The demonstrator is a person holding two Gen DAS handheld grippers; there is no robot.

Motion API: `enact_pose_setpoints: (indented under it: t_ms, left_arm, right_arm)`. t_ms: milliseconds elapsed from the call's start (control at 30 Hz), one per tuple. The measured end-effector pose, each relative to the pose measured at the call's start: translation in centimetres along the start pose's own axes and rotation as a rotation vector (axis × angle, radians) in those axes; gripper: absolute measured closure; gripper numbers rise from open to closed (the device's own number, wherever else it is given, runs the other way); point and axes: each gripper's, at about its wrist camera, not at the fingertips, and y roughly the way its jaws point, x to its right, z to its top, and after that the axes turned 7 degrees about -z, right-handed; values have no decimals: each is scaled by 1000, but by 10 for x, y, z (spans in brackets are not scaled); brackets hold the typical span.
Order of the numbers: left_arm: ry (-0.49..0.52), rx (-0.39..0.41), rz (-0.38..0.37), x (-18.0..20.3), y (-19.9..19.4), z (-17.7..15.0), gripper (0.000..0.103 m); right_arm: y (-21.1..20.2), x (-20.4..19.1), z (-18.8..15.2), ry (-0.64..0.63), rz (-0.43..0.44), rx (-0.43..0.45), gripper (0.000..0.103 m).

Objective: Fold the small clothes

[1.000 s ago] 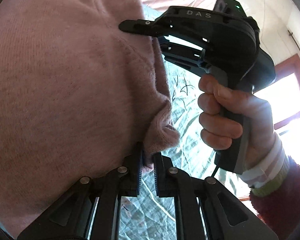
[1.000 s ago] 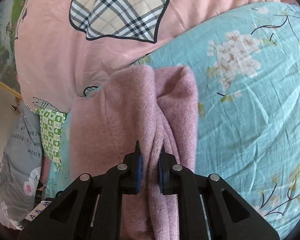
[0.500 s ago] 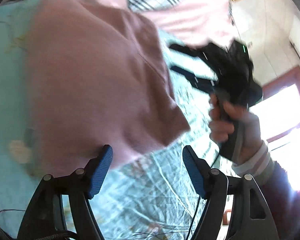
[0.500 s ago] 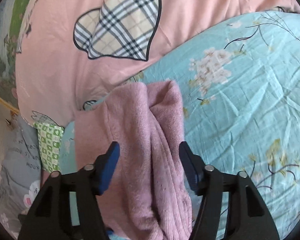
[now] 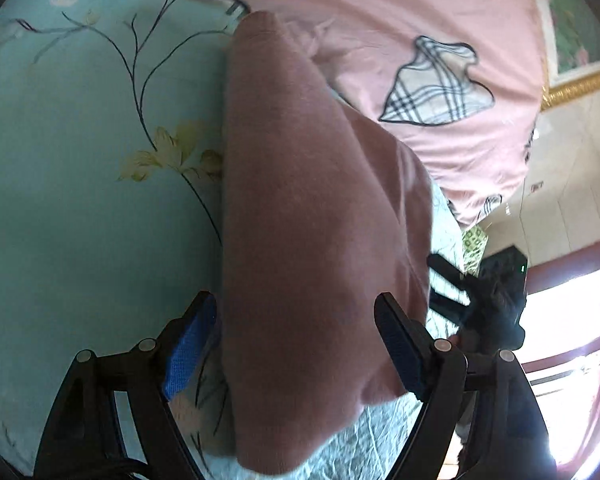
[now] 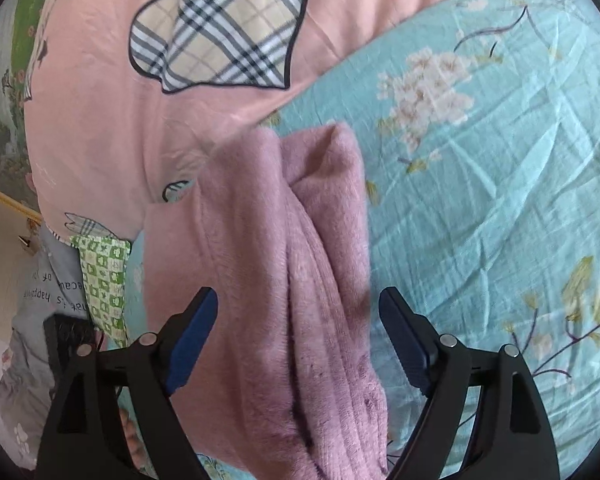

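A small pink fleece garment lies folded on the teal flowered bedsheet. My left gripper is open, its blue-padded fingers either side of the garment's near end, holding nothing. My right gripper is also open and empty over the garment, which shows thick stacked folds along its right side. The right gripper also shows in the left wrist view, blurred, at the garment's right edge.
A pink quilt with plaid heart patches lies bunched behind the garment. A green checked cloth and a grey printed cloth lie at the left. A bright window is beyond the bed edge.
Both grippers were shut on the pink garment, holding it up; both have opened and let it go. The garment now lies on the sheet and the grippers have drawn back a little.
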Motion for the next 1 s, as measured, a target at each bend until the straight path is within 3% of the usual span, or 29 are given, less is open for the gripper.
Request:
enact_pose_setpoints:
  t_ms: [300,333,367,400,467,533,633,733,833,1000]
  left_arm:
    - [2,-40,-12,-11,55,12,16]
    - [8,-33,-19,-11,58,11,16]
    - [16,-27,-19,-10,61,12,16]
    - [32,-22,-14,-8,64,12,18]
    - [70,-19,3,1,69,11,39]
    - [74,-9,-20,3,63,8,51]
    - [86,18,-56,7,45,1,59]
    - [102,50,-57,13,18,-12,59]
    - [102,108,-66,9,-32,-30,60]
    - [99,179,-17,-17,-122,-60,60]
  right_arm:
    - [24,3,2,-50,33,-47,20]
    - [25,3,2,-52,29,-45,26]
    - [25,3,2,-51,30,-45,45]
    - [27,3,1,-42,43,-56,55]
    - [32,8,-3,17,95,-85,68]
    - [29,7,-7,32,101,-71,72]
    - [18,-2,-14,47,123,-55,75]
    - [1,-28,-24,21,167,-39,76]
    - [-7,-63,-42,-27,210,-51,76]
    - [2,-122,-74,-80,326,-95,77]
